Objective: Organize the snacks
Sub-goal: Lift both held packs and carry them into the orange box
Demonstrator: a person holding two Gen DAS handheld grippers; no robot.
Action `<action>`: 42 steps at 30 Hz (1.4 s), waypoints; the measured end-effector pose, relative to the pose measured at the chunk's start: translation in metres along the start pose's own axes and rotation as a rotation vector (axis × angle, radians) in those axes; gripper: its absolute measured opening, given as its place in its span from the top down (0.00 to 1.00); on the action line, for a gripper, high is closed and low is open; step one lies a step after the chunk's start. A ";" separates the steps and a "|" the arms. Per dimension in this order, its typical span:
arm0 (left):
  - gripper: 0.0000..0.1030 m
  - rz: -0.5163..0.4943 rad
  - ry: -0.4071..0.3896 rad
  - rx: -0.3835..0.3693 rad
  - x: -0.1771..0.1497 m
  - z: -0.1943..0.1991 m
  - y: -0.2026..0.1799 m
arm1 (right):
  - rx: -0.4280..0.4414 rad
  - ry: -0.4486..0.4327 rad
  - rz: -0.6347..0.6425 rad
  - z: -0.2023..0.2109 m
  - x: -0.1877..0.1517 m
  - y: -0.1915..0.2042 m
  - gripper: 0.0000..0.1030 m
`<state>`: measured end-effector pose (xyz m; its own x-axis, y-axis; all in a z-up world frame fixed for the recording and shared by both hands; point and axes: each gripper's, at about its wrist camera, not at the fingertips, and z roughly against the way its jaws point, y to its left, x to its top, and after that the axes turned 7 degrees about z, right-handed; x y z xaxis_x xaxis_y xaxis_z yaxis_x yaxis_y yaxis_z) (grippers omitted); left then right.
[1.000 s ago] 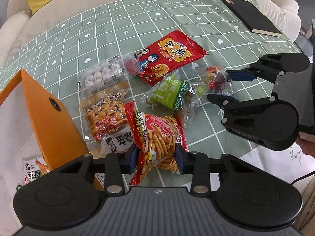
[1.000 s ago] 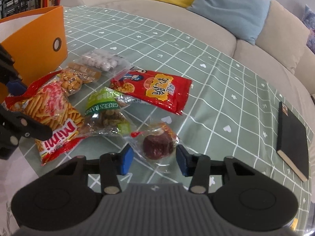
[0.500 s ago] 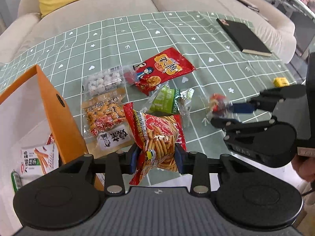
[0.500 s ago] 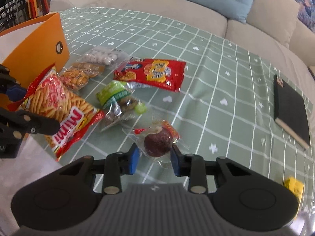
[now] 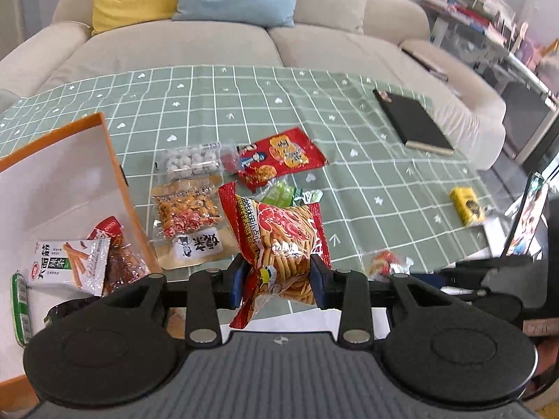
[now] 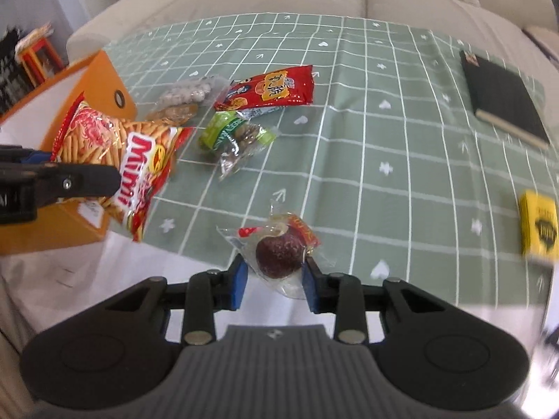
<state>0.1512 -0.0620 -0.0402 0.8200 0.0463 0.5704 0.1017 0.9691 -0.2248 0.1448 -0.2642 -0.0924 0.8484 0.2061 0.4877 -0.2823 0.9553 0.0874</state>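
A green checked cloth [image 5: 349,160] covers the worktop, with an orange box [image 5: 63,188] at its left edge. The left gripper [image 5: 277,284] has its jaws pinching a red bag of snack sticks [image 5: 279,241], lifted beside the box. The right gripper [image 6: 274,281], whose jaws have just been closing, pinches a small wrapped dark sweet [image 6: 277,253] above the cloth's near edge.

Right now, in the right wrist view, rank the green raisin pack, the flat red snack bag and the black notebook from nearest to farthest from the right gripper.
1. Green raisin pack: ahead and slightly left of the right gripper, mid-cloth.
2. Flat red snack bag: just beyond the raisin pack.
3. Black notebook: far right, near the cloth's edge by the sofa.
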 end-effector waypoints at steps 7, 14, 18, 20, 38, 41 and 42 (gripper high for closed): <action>0.60 0.051 -0.054 -0.018 -0.002 0.027 0.016 | 0.024 -0.111 -0.069 0.030 -0.009 0.012 0.70; 0.60 0.093 -0.102 0.009 -0.004 0.052 0.036 | 0.080 -0.187 -0.077 0.057 -0.010 0.036 0.70; 0.60 0.135 -0.118 -0.002 -0.004 0.065 0.050 | 0.106 -0.222 -0.049 0.069 -0.001 0.053 0.70; 0.60 0.138 -0.147 0.012 -0.004 0.074 0.055 | 0.123 -0.242 -0.033 0.074 0.006 0.061 0.70; 0.60 0.282 -0.264 0.149 0.007 0.125 0.140 | 0.238 -0.295 0.226 0.073 0.087 0.167 0.70; 0.60 0.286 -0.255 0.189 0.008 0.126 0.154 | 0.259 -0.281 0.263 0.064 0.100 0.185 0.70; 0.60 0.287 -0.251 0.202 0.009 0.126 0.158 | 0.261 -0.275 0.278 0.060 0.104 0.192 0.70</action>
<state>0.1035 0.1220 0.0289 0.6343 0.3546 0.6870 -0.2438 0.9350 -0.2575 0.1521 -0.0720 0.0270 0.5846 0.3489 0.7325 -0.6149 0.7795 0.1195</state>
